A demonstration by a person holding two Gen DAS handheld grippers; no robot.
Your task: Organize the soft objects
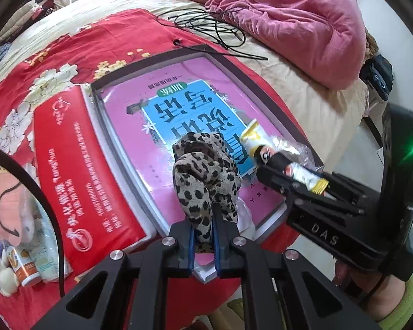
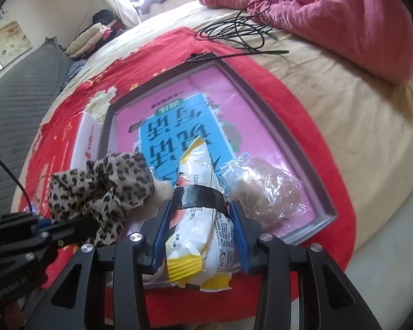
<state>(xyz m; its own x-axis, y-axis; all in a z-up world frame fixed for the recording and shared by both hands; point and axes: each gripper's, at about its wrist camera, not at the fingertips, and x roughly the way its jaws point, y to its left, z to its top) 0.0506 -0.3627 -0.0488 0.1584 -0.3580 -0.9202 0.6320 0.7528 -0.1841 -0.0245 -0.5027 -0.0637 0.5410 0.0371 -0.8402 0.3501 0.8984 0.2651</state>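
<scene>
There is one bed [image 1: 289, 88] with a beige sheet. On it lie one pink quilt [image 1: 289, 19], bunched at the far side, and one red cloth with flowers [image 1: 68, 55] spread under the other things. One tangle of black cable [image 1: 214, 24] lies between the quilt and the red cloth.

On the red cloth stands one shallow box [image 2: 297, 143] with a dark rim. Inside it one pink book with a blue panel [image 2: 234, 90] lies flat. One red lid with white print [image 1: 77, 170] lies just beside the box.

In the near corner of the box rests one clear bag with something brown and fluffy [image 2: 267, 189] inside.

There are two grippers. The left gripper [image 1: 203, 236] is clenched on one leopard-print cloth [image 1: 206, 176], which hangs down over the near part of the book, in the box. The right gripper [image 2: 198, 220] is grasping one white and yellow packet [image 2: 198, 192], with a black band around it, and holds it above the near edge of the box, beside the leopard-print cloth.

At the left edge of the left wrist view lie one pink soft toy [image 1: 13, 200] and one small orange and white bottle [image 1: 24, 266], on the red cloth, well apart from the box.
</scene>
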